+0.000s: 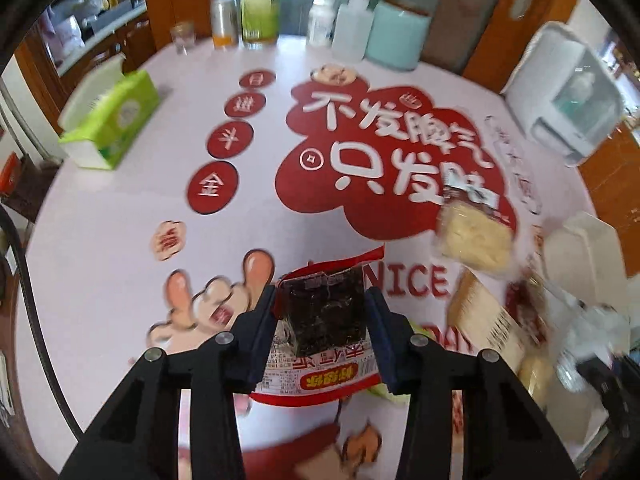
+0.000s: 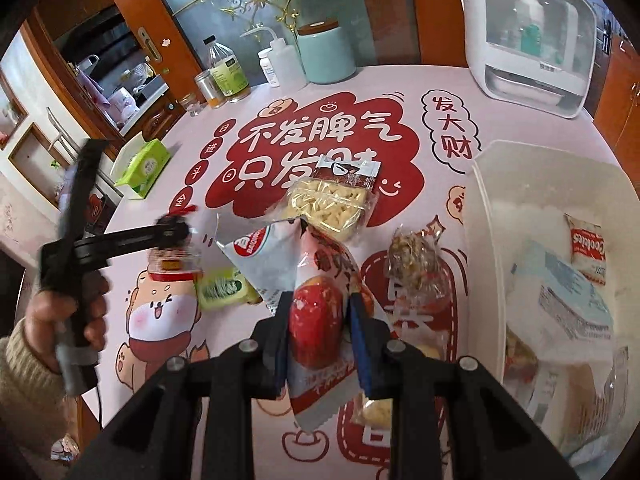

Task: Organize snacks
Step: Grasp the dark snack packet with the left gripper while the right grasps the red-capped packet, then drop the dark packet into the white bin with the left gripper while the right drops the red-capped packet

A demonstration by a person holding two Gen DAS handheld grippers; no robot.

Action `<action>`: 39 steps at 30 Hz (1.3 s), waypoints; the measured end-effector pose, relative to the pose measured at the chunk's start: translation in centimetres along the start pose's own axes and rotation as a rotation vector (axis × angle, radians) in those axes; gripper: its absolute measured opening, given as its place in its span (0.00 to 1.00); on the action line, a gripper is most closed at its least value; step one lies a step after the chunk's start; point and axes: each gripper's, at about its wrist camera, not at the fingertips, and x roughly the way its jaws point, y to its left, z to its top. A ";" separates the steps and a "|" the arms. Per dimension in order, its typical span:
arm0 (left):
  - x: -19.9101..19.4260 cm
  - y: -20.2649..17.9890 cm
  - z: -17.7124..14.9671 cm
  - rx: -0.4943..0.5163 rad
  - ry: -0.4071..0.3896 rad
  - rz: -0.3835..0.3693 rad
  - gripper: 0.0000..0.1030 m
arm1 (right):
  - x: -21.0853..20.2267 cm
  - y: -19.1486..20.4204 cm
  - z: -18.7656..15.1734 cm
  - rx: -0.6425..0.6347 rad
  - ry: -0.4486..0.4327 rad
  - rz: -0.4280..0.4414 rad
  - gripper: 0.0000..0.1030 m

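My left gripper [image 1: 322, 320] is shut on a dark seaweed snack packet [image 1: 326, 312] with a red and white label, its pads pressing both sides. In the right wrist view this gripper [image 2: 176, 232] shows blurred at the left, held by a hand [image 2: 72, 312], with the packet [image 2: 172, 260] hanging above the table. My right gripper [image 2: 320, 340] is shut on a white and red snack bag [image 2: 316, 312] with a red fruit picture, lifted off the tablecloth. A white bin [image 2: 480, 240] stands at the right and holds a cookies packet [image 2: 588, 248] and a blue-white packet [image 2: 572, 300].
On the printed tablecloth lie a packet of pale sticks [image 2: 328, 204], a clear bag of nuts [image 2: 416, 260] and a small green packet [image 2: 222, 288]. A green tissue box [image 1: 112, 120] sits at the left edge. Bottles and a teal jar [image 2: 328, 56] line the back, beside a white appliance [image 2: 528, 32].
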 end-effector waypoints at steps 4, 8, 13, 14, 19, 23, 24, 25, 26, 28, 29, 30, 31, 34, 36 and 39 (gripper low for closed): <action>-4.4 -0.9 -2.6 0.060 -0.021 -0.033 0.41 | -1.4 0.4 -1.1 0.010 -0.009 0.014 0.26; -7.2 -3.9 -6.0 0.166 -0.005 -0.080 0.41 | -3.6 1.2 -2.4 0.018 -0.031 0.031 0.26; -9.6 -7.7 -8.6 0.265 -0.006 -0.141 0.41 | -7.3 2.0 -4.0 0.020 -0.089 0.055 0.26; -10.3 -8.9 -8.7 0.290 -0.017 -0.158 0.41 | -8.3 2.1 -4.4 0.017 -0.109 0.054 0.26; -13.4 -14.1 -8.3 0.372 -0.085 -0.233 0.41 | -13.4 0.9 -5.5 0.040 -0.228 0.016 0.26; -15.5 -19.3 -7.4 0.453 -0.150 -0.282 0.41 | -17.5 -1.7 -6.1 0.118 -0.333 -0.042 0.26; -15.8 -20.5 -7.0 0.466 -0.162 -0.291 0.41 | -18.3 -2.4 -6.2 0.139 -0.354 -0.066 0.27; -16.1 -21.6 -6.7 0.479 -0.173 -0.300 0.42 | -19.2 -3.1 -6.2 0.155 -0.372 -0.091 0.27; -16.6 -23.2 -6.3 0.497 -0.189 -0.310 0.42 | -20.1 -3.9 -6.3 0.173 -0.393 -0.125 0.27; -17.2 -25.3 -5.8 0.523 -0.215 -0.322 0.42 | -21.4 -5.3 -6.1 0.196 -0.415 -0.168 0.27; -17.5 -26.8 -5.4 0.541 -0.235 -0.323 0.42 | -22.2 -6.2 -6.0 0.213 -0.432 -0.192 0.27; -17.7 -27.8 -5.2 0.550 -0.248 -0.322 0.42 | -22.7 -6.9 -5.8 0.225 -0.445 -0.211 0.27; -17.7 -29.0 -4.9 0.564 -0.263 -0.322 0.42 | -23.3 -7.6 -5.7 0.236 -0.459 -0.228 0.27; -17.0 -32.2 -4.3 0.589 -0.264 -0.313 0.42 | -24.6 -9.8 -5.1 0.266 -0.491 -0.273 0.27; -16.0 -34.0 -4.2 0.602 -0.250 -0.299 0.42 | -24.8 -11.1 -4.9 0.279 -0.500 -0.298 0.27; -14.1 -36.1 -4.3 0.623 -0.224 -0.271 0.44 | -24.0 -13.0 -4.3 0.293 -0.486 -0.320 0.28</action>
